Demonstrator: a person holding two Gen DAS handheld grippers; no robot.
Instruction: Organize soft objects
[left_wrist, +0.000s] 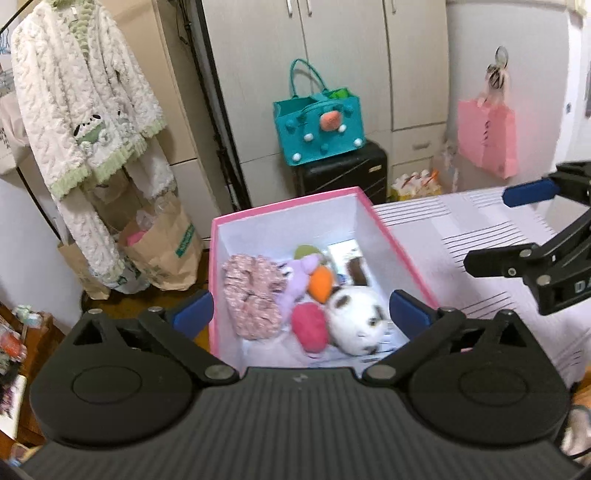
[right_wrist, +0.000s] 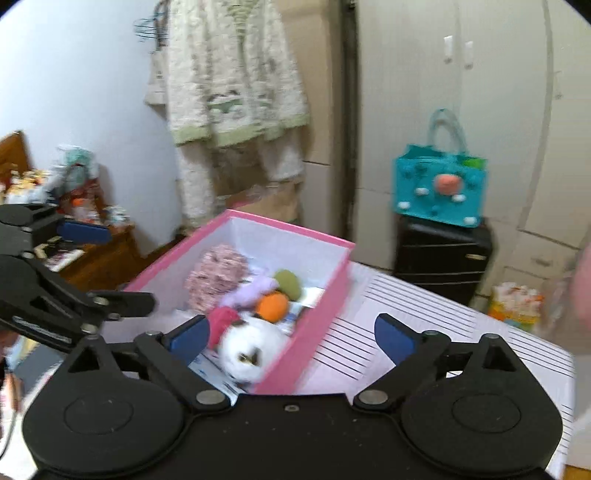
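Left wrist view: the left gripper (left_wrist: 301, 314) stands with its jaws spread wide and nothing between the pads; its blue fingertips (left_wrist: 194, 314) sit either side of the pink box (left_wrist: 402, 254) below. The box rests on a white striped surface (left_wrist: 491, 229) and is open at the top. Inside lie a pink patterned fabric piece (left_wrist: 253, 295), a lilac plush (left_wrist: 295, 280), an orange plush part (left_wrist: 320, 283), a magenta ball (left_wrist: 310, 328), a green item (left_wrist: 306, 252) and a white plush with dark patches (left_wrist: 356, 320). All are within the box walls, crowded together and touching. The right gripper (left_wrist: 495, 225) enters from the right edge, above the striped surface, jaws apart and empty. Behind stand a teal felt bag (left_wrist: 319, 125) on a black case (left_wrist: 343, 173), a pink bag (left_wrist: 487, 136) hung on the wall, and a fleecy white robe (left_wrist: 81, 107).

Right wrist view: the right gripper (right_wrist: 291, 336) is likewise spread wide, holding nothing, over the near corner of the pink box (right_wrist: 321, 295). The white plush (right_wrist: 247, 350) lies at the near end, blurred, with the magenta ball (right_wrist: 221, 319), orange part (right_wrist: 272, 304), green item (right_wrist: 289, 282), lilac plush (right_wrist: 255, 288) and patterned fabric (right_wrist: 216, 275) beyond it. The left gripper (right_wrist: 107, 266) shows at the left edge, jaws apart, empty.
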